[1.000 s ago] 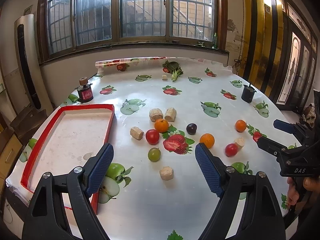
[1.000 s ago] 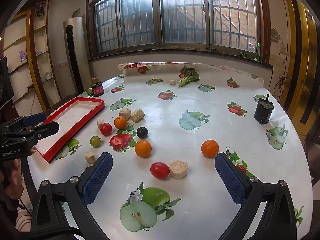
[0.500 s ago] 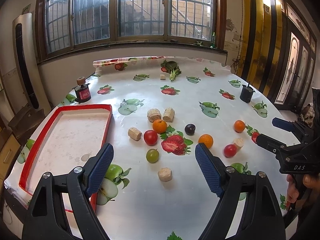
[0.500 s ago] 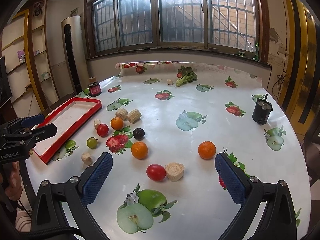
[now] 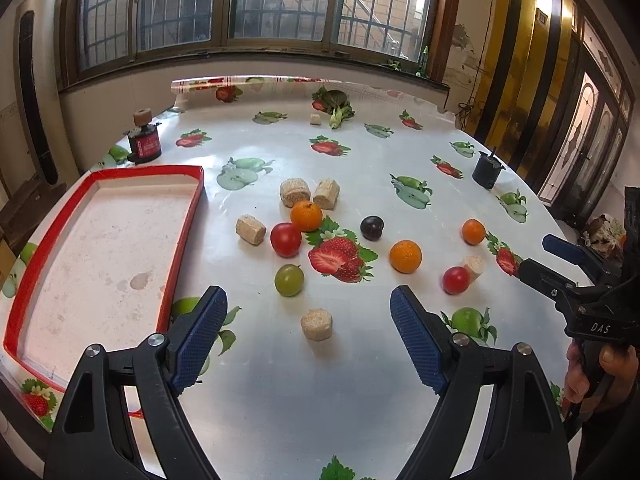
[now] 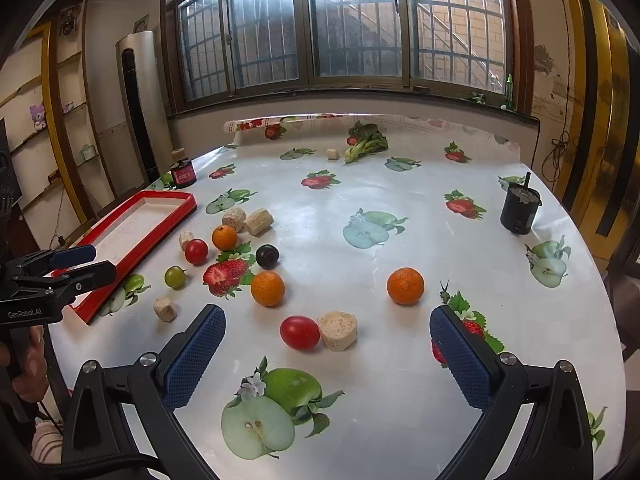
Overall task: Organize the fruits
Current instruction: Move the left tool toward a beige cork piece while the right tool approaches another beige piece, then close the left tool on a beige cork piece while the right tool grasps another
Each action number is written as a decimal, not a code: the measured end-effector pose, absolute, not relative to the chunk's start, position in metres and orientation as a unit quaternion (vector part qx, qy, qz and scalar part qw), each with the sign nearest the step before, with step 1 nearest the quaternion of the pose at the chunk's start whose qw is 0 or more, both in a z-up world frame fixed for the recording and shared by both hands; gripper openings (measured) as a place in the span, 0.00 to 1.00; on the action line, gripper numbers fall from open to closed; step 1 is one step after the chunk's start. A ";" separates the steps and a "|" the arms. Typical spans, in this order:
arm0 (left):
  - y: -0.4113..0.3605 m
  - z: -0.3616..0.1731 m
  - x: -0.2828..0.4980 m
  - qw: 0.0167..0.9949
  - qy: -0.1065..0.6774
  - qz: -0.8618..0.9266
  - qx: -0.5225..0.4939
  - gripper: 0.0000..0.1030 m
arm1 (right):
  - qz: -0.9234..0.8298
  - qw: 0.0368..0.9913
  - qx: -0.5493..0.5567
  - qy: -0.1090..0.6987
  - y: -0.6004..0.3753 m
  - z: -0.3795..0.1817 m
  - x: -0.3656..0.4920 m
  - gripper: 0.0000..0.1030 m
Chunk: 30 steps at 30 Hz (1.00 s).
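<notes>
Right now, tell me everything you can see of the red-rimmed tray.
The red-rimmed tray is a shallow rectangle with a raised red border and a pale, speckled, stained floor. It looks like plastic or enamel, though I cannot be sure. It lies flat at the table's left edge on the fruit-print cloth, holding nothing. No fruit touches it; the left gripper hovers open beside its near corner.

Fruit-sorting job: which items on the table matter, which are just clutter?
Job: tray, oranges, red tomatoes, green tomato, plum, both open grippers.
Clutter: cork-like blocks, red jar, black cup, greens.
</notes>
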<state>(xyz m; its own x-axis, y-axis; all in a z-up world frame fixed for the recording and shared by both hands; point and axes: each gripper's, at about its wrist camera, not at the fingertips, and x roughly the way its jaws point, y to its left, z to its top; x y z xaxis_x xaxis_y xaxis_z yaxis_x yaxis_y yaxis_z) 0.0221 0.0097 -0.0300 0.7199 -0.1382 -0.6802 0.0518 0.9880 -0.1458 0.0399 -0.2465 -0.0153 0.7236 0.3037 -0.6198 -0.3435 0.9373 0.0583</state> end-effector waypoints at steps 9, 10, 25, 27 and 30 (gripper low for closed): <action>0.012 -0.051 0.039 0.909 0.411 -0.047 -0.047 0.82 | 0.183 0.912 -0.008 0.366 -0.255 -0.034 0.053 0.98; 0.012 -0.053 0.040 0.908 0.415 -0.049 -0.042 0.82 | 0.187 0.910 -0.004 0.371 -0.255 -0.037 0.054 0.95; 0.013 -0.076 0.055 0.882 0.463 -0.068 -0.045 0.82 | 0.224 0.872 -0.027 0.435 -0.228 -0.070 0.078 0.73; 0.010 -0.078 0.061 0.877 0.474 -0.068 -0.043 0.82 | 0.216 0.872 -0.029 0.439 -0.229 -0.072 0.083 0.73; 0.009 -0.082 0.068 0.868 0.488 -0.072 -0.051 0.73 | 0.215 0.870 -0.013 0.444 -0.237 -0.072 0.091 0.68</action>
